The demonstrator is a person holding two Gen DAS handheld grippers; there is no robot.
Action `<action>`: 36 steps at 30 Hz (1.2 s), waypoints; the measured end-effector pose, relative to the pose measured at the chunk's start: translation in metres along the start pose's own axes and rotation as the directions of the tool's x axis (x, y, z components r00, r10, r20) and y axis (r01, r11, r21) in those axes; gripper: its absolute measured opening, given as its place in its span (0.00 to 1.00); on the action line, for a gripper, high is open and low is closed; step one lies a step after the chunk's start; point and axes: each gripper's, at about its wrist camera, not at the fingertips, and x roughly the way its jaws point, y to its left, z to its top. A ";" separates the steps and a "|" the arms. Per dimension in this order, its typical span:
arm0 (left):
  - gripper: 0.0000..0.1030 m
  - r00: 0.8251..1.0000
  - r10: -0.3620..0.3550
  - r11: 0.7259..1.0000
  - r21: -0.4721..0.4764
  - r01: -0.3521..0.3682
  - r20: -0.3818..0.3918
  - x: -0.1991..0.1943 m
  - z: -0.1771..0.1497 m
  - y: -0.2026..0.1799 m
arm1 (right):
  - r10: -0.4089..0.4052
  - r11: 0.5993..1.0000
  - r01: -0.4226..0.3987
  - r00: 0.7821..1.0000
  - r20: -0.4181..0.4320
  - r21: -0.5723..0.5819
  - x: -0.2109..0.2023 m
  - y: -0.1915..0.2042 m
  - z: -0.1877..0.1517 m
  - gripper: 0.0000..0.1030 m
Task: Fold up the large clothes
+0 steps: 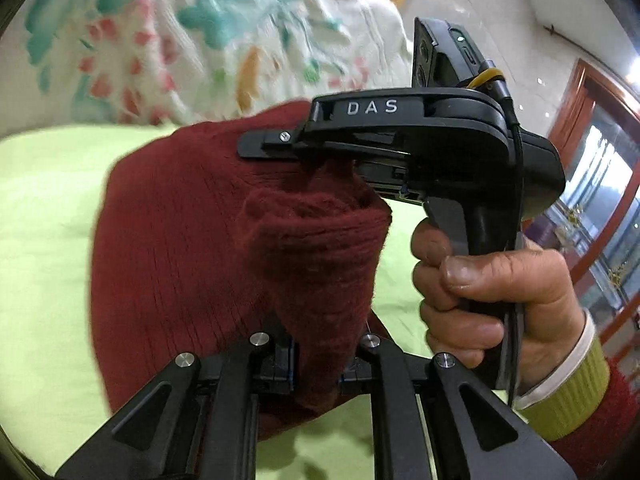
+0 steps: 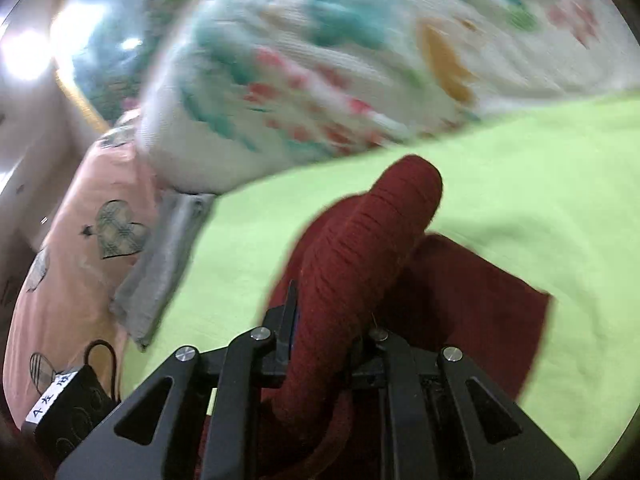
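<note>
Left gripper (image 1: pixel 316 364) clamped on dark red knit sweater (image 1: pixel 180 232), fabric bunched between fingers. Right gripper (image 2: pixel 320 344) likewise pinched thick roll of same sweater (image 2: pixel 360 232); seen from left wrist, its fingers bit into upper fold. Sweater was lifted partly off lime-green bed sheet (image 2: pixel 520 184). Floral quilt (image 2: pixel 320 60) lay behind; pink heart-print pillow (image 2: pixel 80 240) at sheet edge.
</note>
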 end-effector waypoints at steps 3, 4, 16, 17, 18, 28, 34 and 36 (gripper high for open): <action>0.11 0.995 -0.015 1.000 -0.017 0.014 -0.094 0.038 -0.014 0.002 | -0.069 0.994 0.074 0.996 -0.062 0.081 0.019 -0.046 -0.016 0.16; 0.11 0.994 -0.007 1.000 -0.001 0.007 -0.109 0.045 -0.018 0.000 | -0.086 0.992 0.092 0.994 -0.073 0.085 0.023 -0.056 -0.022 0.16; 0.17 0.991 0.016 0.998 0.070 -0.007 -0.130 0.049 -0.022 -0.014 | -0.135 0.986 0.136 0.991 -0.020 0.093 0.018 -0.069 -0.039 0.36; 0.20 0.991 0.011 0.998 0.064 -0.003 -0.130 0.046 -0.023 -0.014 | -0.152 0.983 0.153 0.988 -0.016 0.098 0.014 -0.068 -0.041 0.40; 0.21 0.991 -0.002 0.998 0.054 0.010 -0.132 0.043 -0.022 -0.013 | -0.162 0.982 0.162 0.987 -0.009 0.101 0.012 -0.067 -0.043 0.47; 0.63 0.995 -0.079 0.996 -0.057 0.076 -0.058 -0.041 -0.020 0.026 | -0.164 0.973 0.164 0.986 -0.010 0.163 -0.015 -0.069 -0.068 0.73; 0.69 0.998 -0.024 0.981 -0.193 0.013 -0.057 -0.039 0.000 0.087 | -0.116 0.965 0.121 0.993 -0.033 0.231 -0.017 -0.080 -0.081 0.74; 0.69 0.997 -0.031 0.968 -0.252 0.012 -0.071 -0.030 0.005 0.107 | -0.094 0.964 0.098 0.995 -0.030 0.248 -0.018 -0.082 -0.080 0.74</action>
